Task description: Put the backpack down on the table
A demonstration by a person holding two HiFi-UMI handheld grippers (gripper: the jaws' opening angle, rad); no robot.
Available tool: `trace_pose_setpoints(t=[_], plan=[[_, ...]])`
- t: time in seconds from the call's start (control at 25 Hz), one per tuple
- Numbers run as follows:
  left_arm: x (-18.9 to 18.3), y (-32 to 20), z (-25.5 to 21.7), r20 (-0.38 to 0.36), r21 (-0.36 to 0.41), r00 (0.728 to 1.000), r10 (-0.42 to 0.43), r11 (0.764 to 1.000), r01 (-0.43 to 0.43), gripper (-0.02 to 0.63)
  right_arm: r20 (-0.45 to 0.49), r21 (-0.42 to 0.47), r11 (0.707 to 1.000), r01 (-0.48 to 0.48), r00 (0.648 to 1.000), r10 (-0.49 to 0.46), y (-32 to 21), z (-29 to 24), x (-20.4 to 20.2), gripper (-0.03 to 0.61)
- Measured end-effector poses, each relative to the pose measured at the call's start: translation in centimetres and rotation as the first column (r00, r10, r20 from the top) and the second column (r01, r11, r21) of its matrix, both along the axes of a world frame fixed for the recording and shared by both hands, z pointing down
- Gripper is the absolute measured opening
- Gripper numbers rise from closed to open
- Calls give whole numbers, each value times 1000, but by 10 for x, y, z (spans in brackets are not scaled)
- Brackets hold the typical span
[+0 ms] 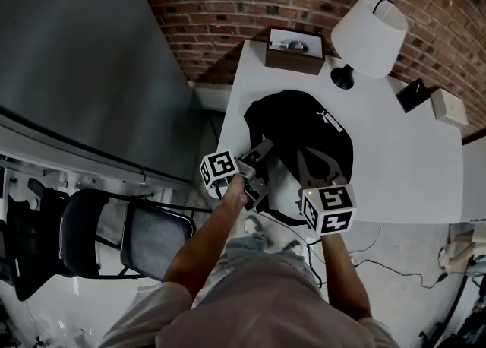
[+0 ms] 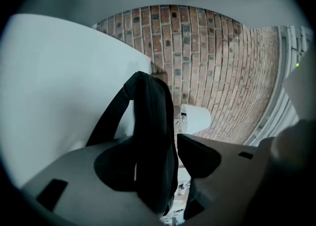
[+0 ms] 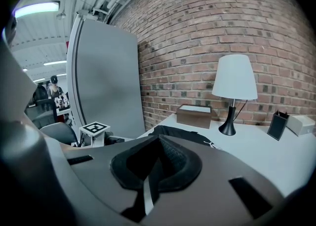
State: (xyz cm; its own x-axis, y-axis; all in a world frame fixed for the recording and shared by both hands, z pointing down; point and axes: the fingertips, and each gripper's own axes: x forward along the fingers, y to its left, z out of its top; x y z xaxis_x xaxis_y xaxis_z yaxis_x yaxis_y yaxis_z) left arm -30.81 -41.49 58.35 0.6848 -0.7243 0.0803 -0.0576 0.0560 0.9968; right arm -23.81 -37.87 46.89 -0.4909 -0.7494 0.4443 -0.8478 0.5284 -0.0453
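Black backpack (image 1: 304, 130) lies on the white table (image 1: 410, 179), on the person's side of the lamp (image 1: 370, 23) and nearer the table's edge than the lamp is. The left gripper (image 1: 260, 154) is clamped on a strap (image 2: 153, 136) of it, which rises between the jaws. The right gripper (image 1: 317, 164), over the backpack's lamp-far side, has its pads pressed together.

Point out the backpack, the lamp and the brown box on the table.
backpack (image 1: 304, 130): head view, middle of its black body.
lamp (image 1: 370, 35): head view, on the white shade.
brown box (image 3: 193, 119): right gripper view, on its front side.
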Motion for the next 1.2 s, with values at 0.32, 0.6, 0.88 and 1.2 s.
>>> trace_pose_setpoints(t=[0.32, 0.6, 0.88, 1.2], plan=[[-6, 25, -29, 153, 78, 987, -39, 997, 27, 225, 30, 14, 997, 73, 997, -74, 18, -8, -3, 2], [-1, 44, -66, 291, 156, 951, -100, 986, 56, 222, 45, 36, 990, 137, 989, -138, 33, -22, 3, 2], [15, 62, -98, 428, 217, 892, -147, 975, 57, 199, 69, 57, 985, 163, 984, -166, 44, -36, 18, 2], [39, 81, -119, 598, 275, 782, -175, 961, 5, 188, 100, 83, 980, 181, 977, -189, 59, -49, 35, 2]])
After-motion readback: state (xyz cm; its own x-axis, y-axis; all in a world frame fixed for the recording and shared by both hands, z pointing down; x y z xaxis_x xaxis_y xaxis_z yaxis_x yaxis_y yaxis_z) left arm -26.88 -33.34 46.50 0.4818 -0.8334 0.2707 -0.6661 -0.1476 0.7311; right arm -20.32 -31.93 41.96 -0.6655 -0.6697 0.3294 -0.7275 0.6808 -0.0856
